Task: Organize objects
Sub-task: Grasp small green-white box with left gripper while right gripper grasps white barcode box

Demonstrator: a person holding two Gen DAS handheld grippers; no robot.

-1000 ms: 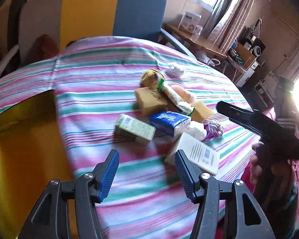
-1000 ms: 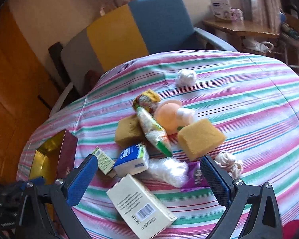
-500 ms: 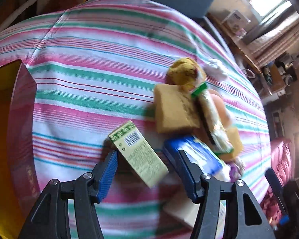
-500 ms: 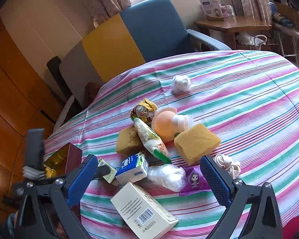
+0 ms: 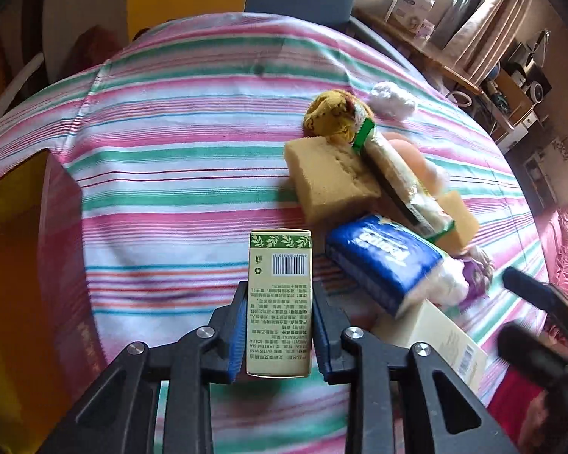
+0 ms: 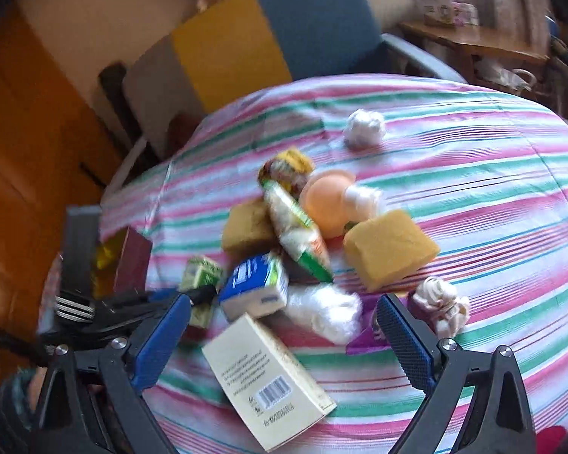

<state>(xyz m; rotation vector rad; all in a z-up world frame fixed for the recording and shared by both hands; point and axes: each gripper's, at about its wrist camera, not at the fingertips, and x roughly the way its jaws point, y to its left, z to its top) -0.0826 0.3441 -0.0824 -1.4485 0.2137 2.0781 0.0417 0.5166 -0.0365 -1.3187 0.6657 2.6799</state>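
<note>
**Left tongs clamped on the little green carton**

My left gripper [image 5: 278, 335] had just been closing, and now its blue pads [image 5: 237, 335] pressed both long sides of the small green carton [image 5: 279, 291], the one with the leaf print and barcode. I held it by its near half, with the far end sticking out past my fingertips over the striped tablecloth [image 5: 178, 143]. I could not tell whether the carton was lifted clear of the cloth or only resting on it.

I judged the carton to be light and fairly stiff, a thin card sleeve that would dent if squeezed hard. The flat side panels gave the pads a fair seat, and a hold nearer its middle would have kept the free end from sagging or swinging.

Just beside it lay the blue tissue pack [image 5: 382, 261], soft and squashy by the look of it, best pinched across its short width. Behind that sat a yellow sponge [image 5: 329, 178] touching a long snack packet [image 5: 401, 185], both light, the sponge sure to give under the pads.

My right gripper [image 6: 284, 340] stood wide apart with nothing between its jaws, hanging over the cream box [image 6: 269, 382]. That box looked rigid and larger than the carton, so its narrower faces would be the place to take it. An open gold-lined box [image 5: 53, 204] sat at the left edge of the table, a likely home for the carton.
</note>
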